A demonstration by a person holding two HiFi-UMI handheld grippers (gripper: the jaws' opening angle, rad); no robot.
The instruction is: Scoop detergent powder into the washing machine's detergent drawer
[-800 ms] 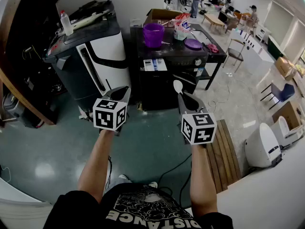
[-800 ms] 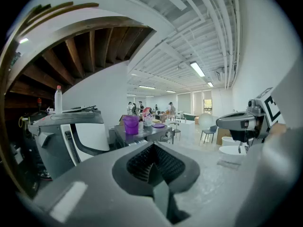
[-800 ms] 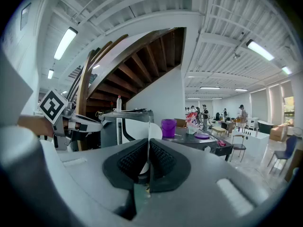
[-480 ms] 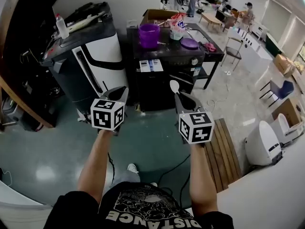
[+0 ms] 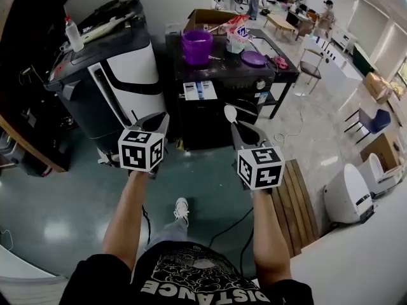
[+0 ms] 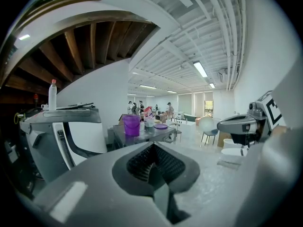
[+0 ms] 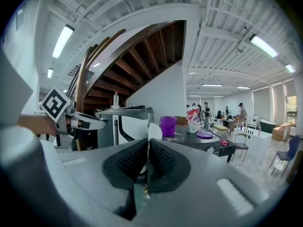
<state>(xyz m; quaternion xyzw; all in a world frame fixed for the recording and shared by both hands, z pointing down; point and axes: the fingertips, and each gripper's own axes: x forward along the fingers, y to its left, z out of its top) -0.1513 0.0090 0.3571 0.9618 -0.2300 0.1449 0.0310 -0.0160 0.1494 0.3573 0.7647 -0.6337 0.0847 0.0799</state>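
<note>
Both grippers are hovering side by side over the green floor (image 5: 70, 196), apart from each other and short of the machine. Left gripper (image 5: 151, 122) is sitting with its jaws closed on nothing; its own view is showing the pads (image 6: 142, 161) meeting. Right gripper (image 5: 241, 129) is clamping the handle of a white spoon (image 5: 229, 113), with the bowl sticking up past the jaw tips. Ahead, the black washing machine (image 5: 219, 110) is standing against the wall. On its top, a purple bucket (image 5: 196, 46) is sitting at the back-left corner and a purple lid (image 5: 255, 58) is lying near the right edge. Between them, along the back edge, is what looks like a detergent bag (image 5: 238, 33); the print is too small to confirm.
</note>
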